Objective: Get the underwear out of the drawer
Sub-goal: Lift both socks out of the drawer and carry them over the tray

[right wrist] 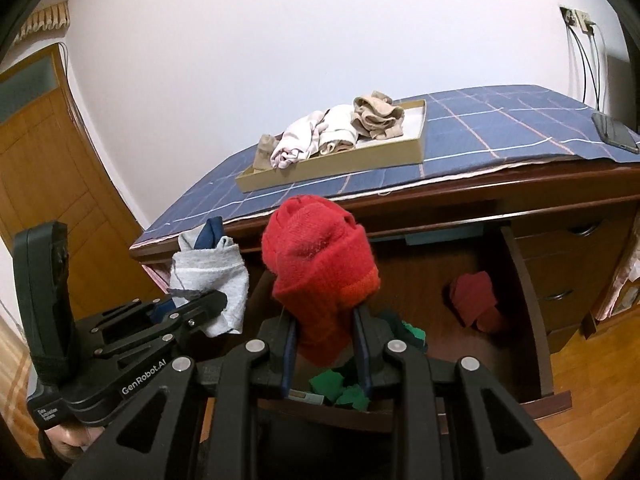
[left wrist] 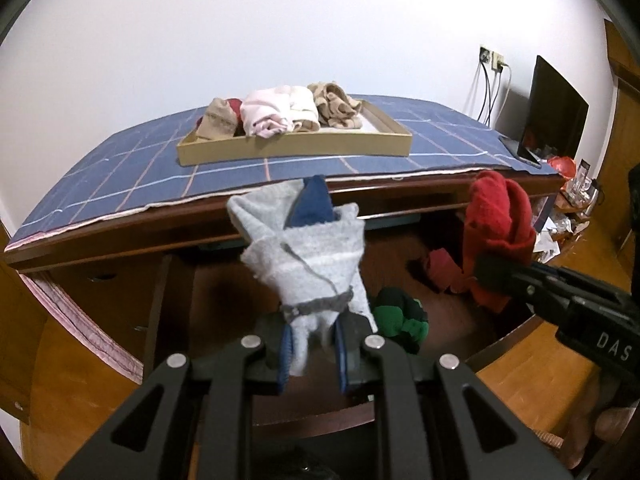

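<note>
grey bundle (left wrist: 308,256) stands up out of the left tool (left wrist: 312,344), whose blue pads are clenched on its lower end. it is a soft, light grey knit with a darker grey band near the grip and a navy piece poking from its top. it hangs in the air above the open drawer (left wrist: 176,288), in front of the tabletop (left wrist: 120,176) edge.

red bundle (right wrist: 320,264) sits in the right tool (right wrist: 325,344), likewise clamped at its base. it is a thick, fuzzy red knit, rounded on top, with an orange-red band lower down. it too is held above the drawer, to the right of the grey one and apart from it.

down in the drawer lie a green and black bundle (left wrist: 400,316) near the front and a dull red one (right wrist: 476,300) farther back on the right.

on the blue checked cloth (right wrist: 500,128) over the tabletop rests a shallow cardboard tray (left wrist: 296,148), with beige, pink and cream garments (left wrist: 280,114) heaped in it.
</note>
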The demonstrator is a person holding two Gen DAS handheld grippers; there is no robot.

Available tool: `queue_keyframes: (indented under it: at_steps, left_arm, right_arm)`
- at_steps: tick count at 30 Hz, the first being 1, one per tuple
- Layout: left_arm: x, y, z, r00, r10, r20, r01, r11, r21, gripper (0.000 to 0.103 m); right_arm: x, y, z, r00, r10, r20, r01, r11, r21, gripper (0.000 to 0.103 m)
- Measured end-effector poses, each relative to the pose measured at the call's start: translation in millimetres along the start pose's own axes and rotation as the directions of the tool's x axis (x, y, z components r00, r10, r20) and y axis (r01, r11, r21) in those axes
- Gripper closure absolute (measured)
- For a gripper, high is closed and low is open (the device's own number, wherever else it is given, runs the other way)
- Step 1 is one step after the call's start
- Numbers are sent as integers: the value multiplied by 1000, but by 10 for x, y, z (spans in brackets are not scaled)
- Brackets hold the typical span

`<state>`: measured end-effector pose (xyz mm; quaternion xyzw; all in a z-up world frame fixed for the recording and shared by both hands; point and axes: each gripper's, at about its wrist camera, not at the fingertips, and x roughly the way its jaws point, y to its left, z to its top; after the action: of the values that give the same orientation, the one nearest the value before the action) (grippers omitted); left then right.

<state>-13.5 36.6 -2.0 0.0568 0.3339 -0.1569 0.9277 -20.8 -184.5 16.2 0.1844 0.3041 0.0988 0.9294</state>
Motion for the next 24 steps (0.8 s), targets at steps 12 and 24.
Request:
queue_keyframes:
  at_steps: [12, 24]
  left_arm:
    - [-33, -99, 248, 998, 8, 58, -11, 999, 42, 88]
    - [-21, -226, 404, 997, -35, 74, 31, 998, 58, 88]
  right_arm:
    - [-142, -79, 98, 999, -20, 48, 20, 1000, 14, 76]
    - [-277, -161, 267, 995, -43, 95, 40, 999, 25, 76]
